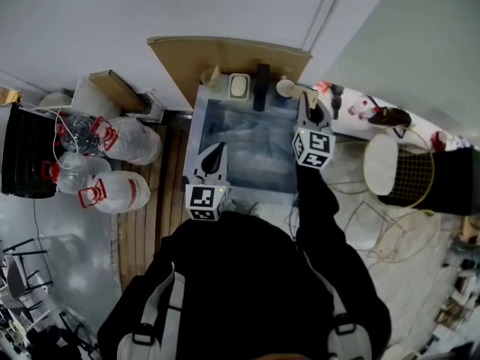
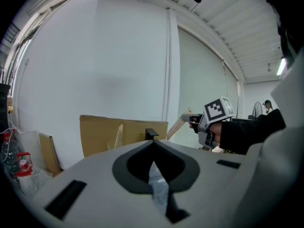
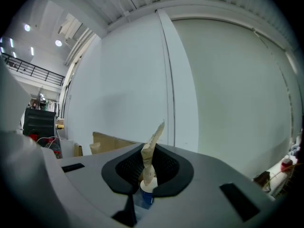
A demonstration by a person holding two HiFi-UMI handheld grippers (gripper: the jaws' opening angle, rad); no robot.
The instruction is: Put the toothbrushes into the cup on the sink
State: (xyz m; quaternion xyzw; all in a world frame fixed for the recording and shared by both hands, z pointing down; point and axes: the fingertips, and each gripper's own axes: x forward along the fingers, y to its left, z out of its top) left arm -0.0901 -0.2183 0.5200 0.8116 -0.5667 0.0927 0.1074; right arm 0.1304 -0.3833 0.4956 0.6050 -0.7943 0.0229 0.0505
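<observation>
Now right gripper (image 3: 148, 172) fingers pinch the tan toothbrush (image 3: 151, 148) upright; left gripper (image 2: 153, 170) fingers closed, empty.

Clear jugs (image 1: 120, 190) with red handles sit on the floor (image 1: 52, 238); cardboard (image 1: 225, 55) leans against the wall (image 1: 150, 6).

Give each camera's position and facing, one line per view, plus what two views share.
Head view: on the person's head, steeply down at the sink; shows torso, left gripper, right gripper.
Left gripper view: rides that gripper, faces the wall and cardboard; shows its shut jaws, the right hand.
Right gripper view: rides that gripper, faces the wall; jaws grip a toothbrush.
Shared: cardboard, in all three.
</observation>
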